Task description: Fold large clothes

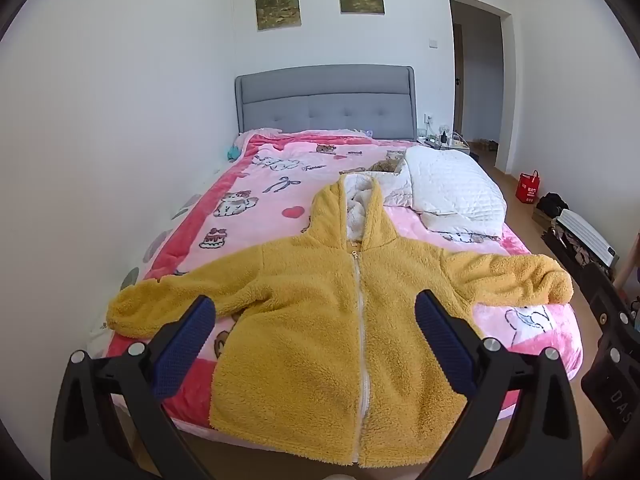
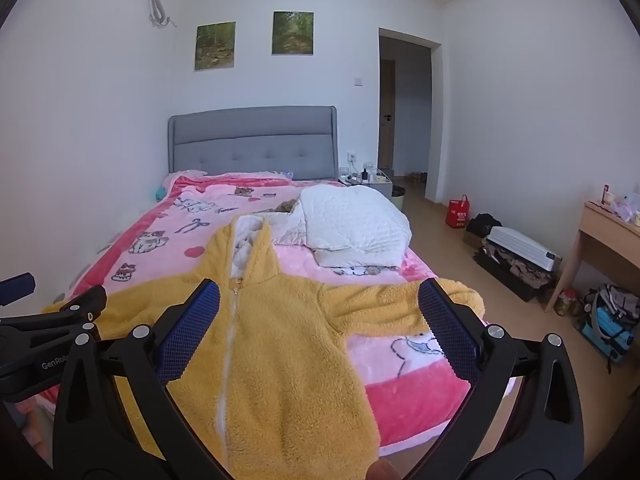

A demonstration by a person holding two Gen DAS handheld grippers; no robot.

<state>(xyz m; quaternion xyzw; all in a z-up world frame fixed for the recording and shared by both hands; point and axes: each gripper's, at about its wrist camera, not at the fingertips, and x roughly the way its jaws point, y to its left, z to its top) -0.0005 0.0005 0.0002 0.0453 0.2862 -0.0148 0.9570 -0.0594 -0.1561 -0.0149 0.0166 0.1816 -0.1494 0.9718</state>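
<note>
Yellow fleece hooded jacket [image 1: 320, 320] lies flat, front up, zipped, on the near end of the bed's pink cartoon blanket [image 1: 256, 200], hood toward the far headboard, hem hanging a little over the near edge. Both sleeves are spread out, one to the left, one to the right, the right cuff near the bed's right edge. Left gripper [image 1: 316, 312] has its jaws wide apart, nothing between the blue pads, hovering above the jacket's lower body. Right gripper [image 2: 320, 304] is also spread wide and empty, over the jacket's right half and right sleeve; the jacket [image 2: 272, 340] fills the near centre there. Part of the left gripper shows at the left edge of the right wrist view. White quilted bedding [image 1: 452, 188] is bunched far right on the bed, just beyond the hood. Grey headboard [image 1: 326, 100] stands against the far wall.
</note>
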